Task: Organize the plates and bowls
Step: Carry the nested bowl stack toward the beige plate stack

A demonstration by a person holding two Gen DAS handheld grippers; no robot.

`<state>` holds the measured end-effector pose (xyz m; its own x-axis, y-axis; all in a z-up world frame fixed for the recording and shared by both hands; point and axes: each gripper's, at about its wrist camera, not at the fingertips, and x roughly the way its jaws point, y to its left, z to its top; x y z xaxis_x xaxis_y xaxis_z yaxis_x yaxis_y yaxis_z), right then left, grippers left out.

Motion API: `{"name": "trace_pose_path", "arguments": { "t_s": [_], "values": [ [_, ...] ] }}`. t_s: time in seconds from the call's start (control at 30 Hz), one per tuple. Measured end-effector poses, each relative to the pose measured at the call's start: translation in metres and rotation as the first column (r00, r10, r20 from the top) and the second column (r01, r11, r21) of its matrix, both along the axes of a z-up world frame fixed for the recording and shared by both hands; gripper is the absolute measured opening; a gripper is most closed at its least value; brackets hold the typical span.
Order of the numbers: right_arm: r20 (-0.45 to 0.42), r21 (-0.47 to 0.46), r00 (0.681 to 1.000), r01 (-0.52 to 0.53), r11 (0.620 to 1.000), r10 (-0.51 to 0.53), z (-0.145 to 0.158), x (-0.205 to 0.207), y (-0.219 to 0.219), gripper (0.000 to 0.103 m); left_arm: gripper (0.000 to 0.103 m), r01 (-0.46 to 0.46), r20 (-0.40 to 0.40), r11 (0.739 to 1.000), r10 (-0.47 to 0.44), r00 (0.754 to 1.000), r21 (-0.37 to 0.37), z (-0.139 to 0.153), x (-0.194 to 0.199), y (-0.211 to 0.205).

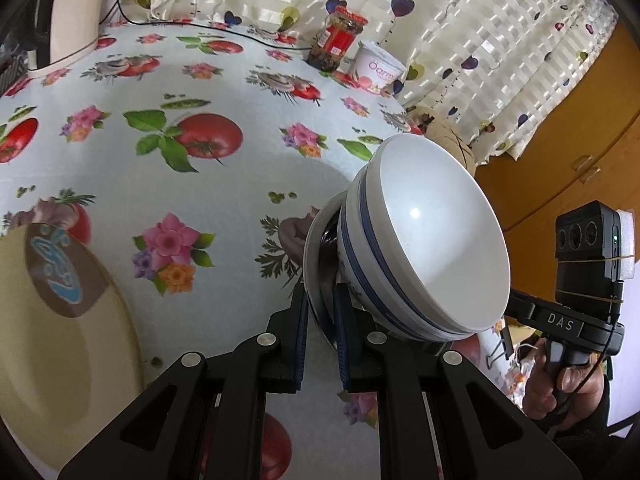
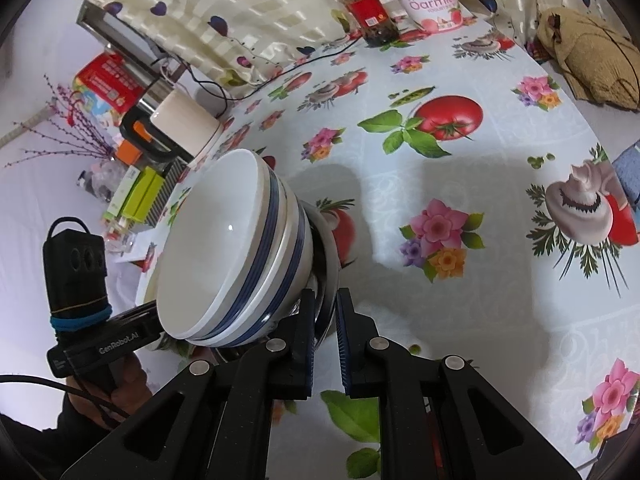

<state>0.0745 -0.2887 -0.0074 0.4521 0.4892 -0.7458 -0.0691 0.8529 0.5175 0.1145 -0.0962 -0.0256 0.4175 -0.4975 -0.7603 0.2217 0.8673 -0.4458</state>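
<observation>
Your left gripper point(image 1: 320, 316) and right gripper point(image 2: 324, 320) each pinch opposite rims of the plate point(image 1: 314, 248), jaws clamped tight, carrying the stacked bowls point(image 1: 424, 240) above the tablecloth point(image 1: 208, 184), likely so nothing tips

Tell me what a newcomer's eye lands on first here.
The stacked white bowls with blue bands, sitting on a plate whose rim both hand-held grippers, left and right, are clamped on. Under them lies the bright tablecloth of tomatoes and flowers, with a beige plate at the left view's left edge.
</observation>
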Motion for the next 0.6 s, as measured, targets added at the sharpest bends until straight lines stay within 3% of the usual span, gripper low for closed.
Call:
{"name": "trace_pose_path", "arguments": {
  "t_s": [0.27, 0.6],
  "values": [
    [0.011, -0.007, 0.998, -0.063, 0.998, 0.063, 0.021, 0.01, 0.03, 0.011, 0.013, -0.076, 0.028, 0.997, 0.076, 0.997, 0.009, 0.022, -0.012, 0.035],
    [0.024, -0.017, 0.98, -0.195, 0.981, 0.196, 0.034, 0.029, 0.098, 0.011, 0.013, -0.21, 0.054, 0.977, 0.208, 0.977, 0.026, 0.032, -0.033, 0.099]
  ]
}}
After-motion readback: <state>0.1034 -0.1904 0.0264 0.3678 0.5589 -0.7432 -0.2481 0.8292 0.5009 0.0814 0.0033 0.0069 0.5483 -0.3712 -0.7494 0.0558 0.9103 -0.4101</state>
